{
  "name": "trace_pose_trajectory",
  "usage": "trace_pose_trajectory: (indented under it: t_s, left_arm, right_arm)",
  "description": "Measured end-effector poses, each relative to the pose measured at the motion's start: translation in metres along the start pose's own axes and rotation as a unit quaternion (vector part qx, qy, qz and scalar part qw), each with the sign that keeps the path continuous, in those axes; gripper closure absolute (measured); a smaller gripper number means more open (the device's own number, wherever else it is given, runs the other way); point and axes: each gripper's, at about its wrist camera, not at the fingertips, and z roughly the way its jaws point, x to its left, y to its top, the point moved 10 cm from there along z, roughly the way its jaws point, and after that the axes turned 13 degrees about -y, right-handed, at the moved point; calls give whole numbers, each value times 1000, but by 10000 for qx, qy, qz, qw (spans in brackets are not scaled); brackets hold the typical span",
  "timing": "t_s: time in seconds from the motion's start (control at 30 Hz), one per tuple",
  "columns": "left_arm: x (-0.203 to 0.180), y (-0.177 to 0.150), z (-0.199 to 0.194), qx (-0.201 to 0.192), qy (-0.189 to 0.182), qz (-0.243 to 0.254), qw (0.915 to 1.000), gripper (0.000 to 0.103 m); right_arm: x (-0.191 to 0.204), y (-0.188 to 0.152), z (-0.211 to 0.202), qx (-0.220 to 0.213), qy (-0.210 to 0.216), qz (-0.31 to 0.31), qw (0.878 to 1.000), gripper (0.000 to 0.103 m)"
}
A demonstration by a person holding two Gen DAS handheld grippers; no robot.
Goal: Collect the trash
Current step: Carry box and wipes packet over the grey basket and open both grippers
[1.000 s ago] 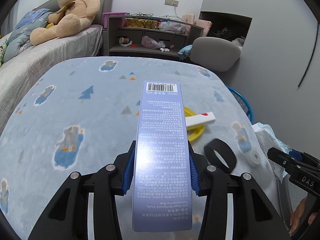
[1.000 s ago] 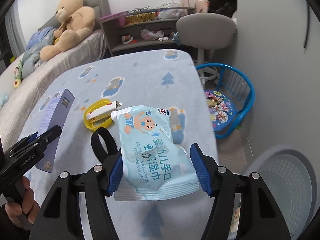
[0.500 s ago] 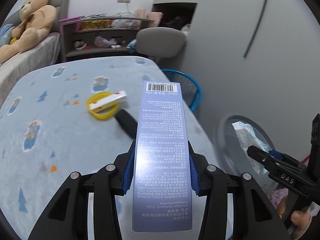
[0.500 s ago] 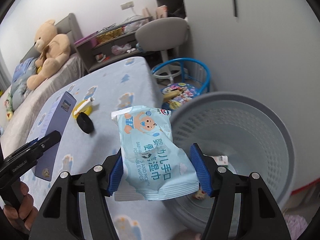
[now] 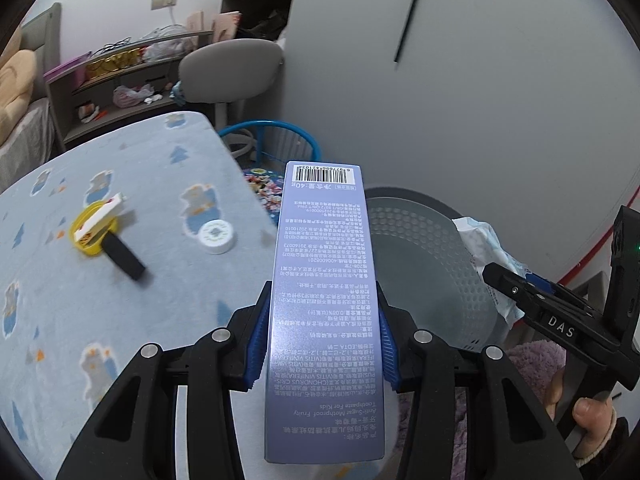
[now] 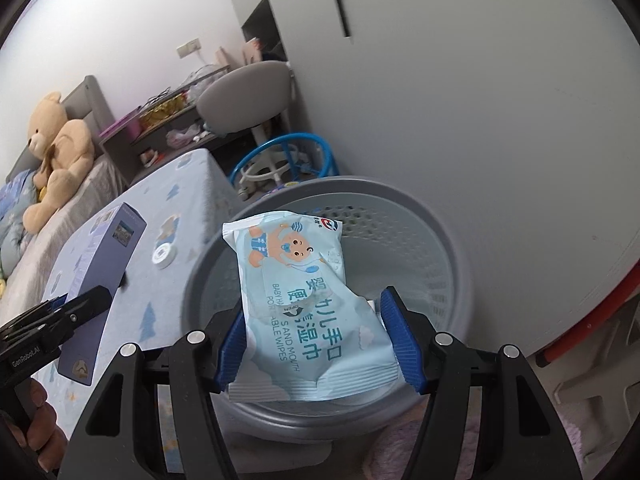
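My left gripper [image 5: 322,340] is shut on a tall lavender toothpaste box [image 5: 324,300], held at the table's right edge beside the grey perforated bin [image 5: 424,248]. My right gripper [image 6: 316,344] is shut on a light blue baby-wipes pack [image 6: 304,300] and holds it over the open bin [image 6: 400,232]. The box also shows in the right wrist view [image 6: 100,280], and the wipes pack in the left wrist view [image 5: 488,256]. On the table lie a white round lid [image 5: 216,236], a black band [image 5: 122,258] and a yellow ring with a small white box [image 5: 94,230].
The table [image 5: 80,312] has a blue patterned cloth. A blue child's chair [image 5: 276,136] stands behind the bin, a grey swivel chair [image 5: 232,72] and cluttered shelves [image 5: 120,76] further back. A bed with a teddy bear [image 6: 56,156] lies at left. A grey wall is close on the right.
Both grippers have swung right toward the bin with their loads. The wipes pack is now over the bin's opening; the box is nearer its rim.
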Motion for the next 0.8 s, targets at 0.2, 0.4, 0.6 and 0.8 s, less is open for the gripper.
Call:
trace_pose_trajectory:
  t_s: [0.2, 0.4, 0.6, 0.8]
  left_arm:
    - [-23, 8, 31, 166, -97, 123, 9997, 59]
    - [-35, 12, 55, 303, -108, 167, 9993, 59]
    - [-39, 17, 74, 382, -61, 202, 9990, 59]
    - [-44, 26, 82, 300, 78, 346, 9989, 59]
  right_arm:
    - [-25, 5, 15, 17, -9, 265, 9996, 42]
    - [-27, 7, 22, 19, 83, 337, 9994, 42]
    - [-29, 9, 29, 102, 148, 384, 9991, 42]
    - [-33, 7, 31, 100, 92, 377, 9992, 41]
